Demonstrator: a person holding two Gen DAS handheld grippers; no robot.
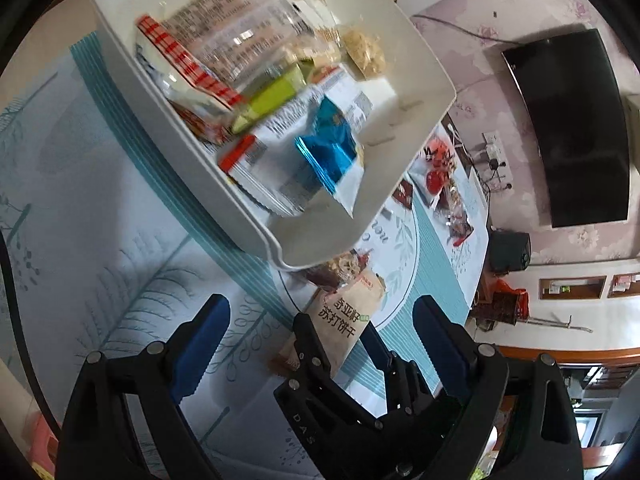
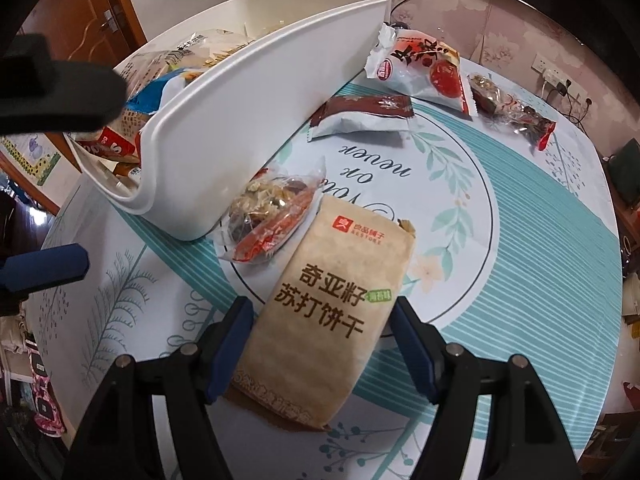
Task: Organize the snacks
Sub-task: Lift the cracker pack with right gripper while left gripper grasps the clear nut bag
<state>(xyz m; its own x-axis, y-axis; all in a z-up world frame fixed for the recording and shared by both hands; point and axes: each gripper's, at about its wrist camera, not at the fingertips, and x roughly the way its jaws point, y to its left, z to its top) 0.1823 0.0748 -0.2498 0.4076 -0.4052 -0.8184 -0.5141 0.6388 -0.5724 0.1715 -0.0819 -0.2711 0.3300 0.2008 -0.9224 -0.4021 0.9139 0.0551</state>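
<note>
Right gripper: jaws astride the tan cracker packet, lower centre; contact unclear.
Left gripper: jaws wide, empty.
White bin: upper left, holding snacks.

The white bin walls off the far left of the counter, with a clear nut packet pressed against its base. Right of the tan cracker pack the cloth lies bare — open passage — while three more packets crowd the far edge.

We count one white bin, five loose snack packets on the desk, and two grippers, left and right.
</note>
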